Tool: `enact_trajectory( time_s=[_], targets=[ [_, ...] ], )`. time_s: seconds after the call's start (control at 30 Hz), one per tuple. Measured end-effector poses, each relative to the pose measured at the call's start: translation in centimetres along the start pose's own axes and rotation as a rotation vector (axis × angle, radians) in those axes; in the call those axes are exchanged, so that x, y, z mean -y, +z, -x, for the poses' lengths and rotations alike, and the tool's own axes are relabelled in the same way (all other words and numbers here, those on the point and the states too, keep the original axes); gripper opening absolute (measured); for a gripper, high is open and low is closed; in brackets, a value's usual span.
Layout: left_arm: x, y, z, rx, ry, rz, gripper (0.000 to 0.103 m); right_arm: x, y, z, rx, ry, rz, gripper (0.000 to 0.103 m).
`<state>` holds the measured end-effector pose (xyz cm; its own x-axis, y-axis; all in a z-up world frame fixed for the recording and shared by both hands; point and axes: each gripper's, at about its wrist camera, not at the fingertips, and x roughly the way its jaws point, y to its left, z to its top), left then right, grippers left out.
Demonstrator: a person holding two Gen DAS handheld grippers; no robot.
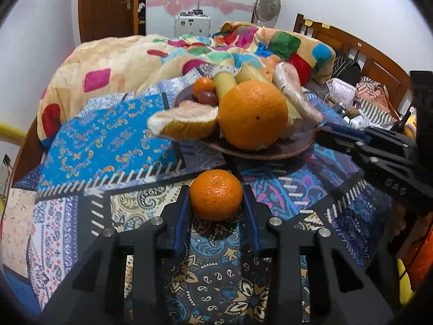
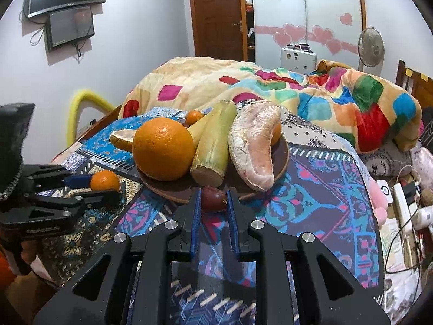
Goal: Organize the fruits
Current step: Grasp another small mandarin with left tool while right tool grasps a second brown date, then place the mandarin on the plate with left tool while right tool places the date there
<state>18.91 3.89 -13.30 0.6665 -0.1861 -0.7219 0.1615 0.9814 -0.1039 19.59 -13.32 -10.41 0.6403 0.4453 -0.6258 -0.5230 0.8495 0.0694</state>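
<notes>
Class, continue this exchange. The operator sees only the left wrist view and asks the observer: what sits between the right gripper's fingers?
Observer: A small dark red fruit, in the right gripper, at the near rim of the brown plate.
Operator: Is it pinched?
Observer: Both blue pads touch its sides.
Operator: What hides behind the big orange?
Observer: The cut end of the yellow-green piece, which faces the right camera.
</notes>
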Motion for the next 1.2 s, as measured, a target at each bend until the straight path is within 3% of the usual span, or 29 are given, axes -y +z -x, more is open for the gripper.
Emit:
enact_trajectory(
  time_s=[0.37, 0.47, 0.53, 0.93, 1.2],
  targets=[
    [-1.1, 4.4, 1.8, 0.079, 0.032, -0.009, 0.037, 0.4, 0.6, -1.3, -0.026, -0.028, 0.01, 0.02],
    [-1.4, 5.6, 1.6, 0.091, 0.035, -0.003, 0.037, 0.6, 0.7, -1.1, -0.018, -0.016, -0.005, 0.034],
    [-1.5, 6.3, 1.3, 0.091, 0.035, 0.001, 0.037, 0.6, 0.8, -0.9, -0.005, -0.014, -0.004, 0.038],
    [-0.9, 9.8, -2.5, 0.05, 0.051, -0.016, 0.037, 0.8, 1.2, 0.2, 0.058, 0.008, 0.018, 0.04],
    [-2.1, 10.9, -5.6, -0.033, 0.021, 0.023, 0.037, 1.1, 1.3, 0.4, 0.089, 0.031, 0.02, 0.04]
  ],
)
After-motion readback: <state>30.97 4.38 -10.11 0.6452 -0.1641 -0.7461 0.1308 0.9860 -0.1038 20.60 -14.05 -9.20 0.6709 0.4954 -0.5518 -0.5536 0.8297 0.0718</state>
